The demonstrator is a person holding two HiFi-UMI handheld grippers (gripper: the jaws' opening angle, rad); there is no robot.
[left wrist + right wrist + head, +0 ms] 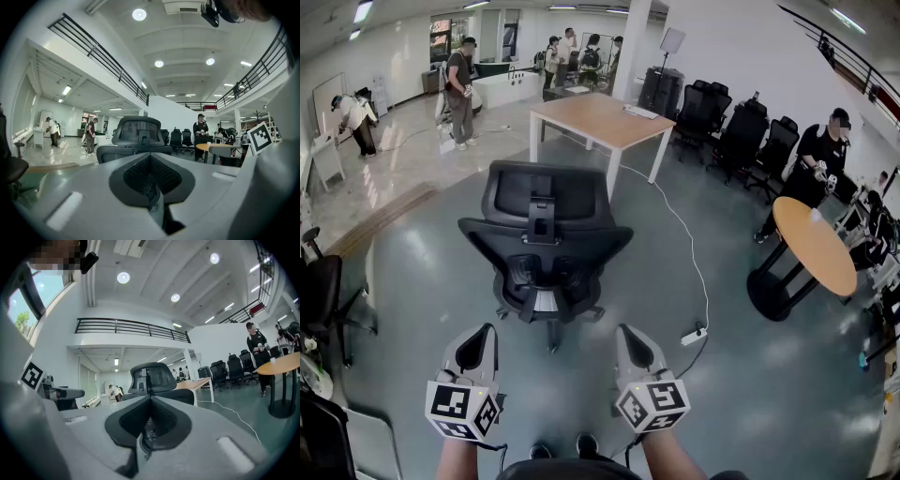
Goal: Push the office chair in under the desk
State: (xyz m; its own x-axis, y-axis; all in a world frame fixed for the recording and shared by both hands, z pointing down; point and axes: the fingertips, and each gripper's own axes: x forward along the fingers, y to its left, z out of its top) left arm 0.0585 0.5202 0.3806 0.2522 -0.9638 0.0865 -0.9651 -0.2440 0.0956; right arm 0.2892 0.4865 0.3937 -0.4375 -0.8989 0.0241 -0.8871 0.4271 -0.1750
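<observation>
Nearest me, my left tool (485, 330) and right tool (624, 330) are both closed tight on nothing, side by side just short of the office chair (546, 239). The chair stands out on the grey floor (412, 281) with its backrest toward me. Beyond it, well apart, is the wooden desk (600, 120).

Glossy grey floor (741, 403), white walls (741, 47), a round table (817, 248) at right.

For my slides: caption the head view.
Both shut, the left tool and right tool hover behind the black office chair; wooden desk stands beyond.
</observation>
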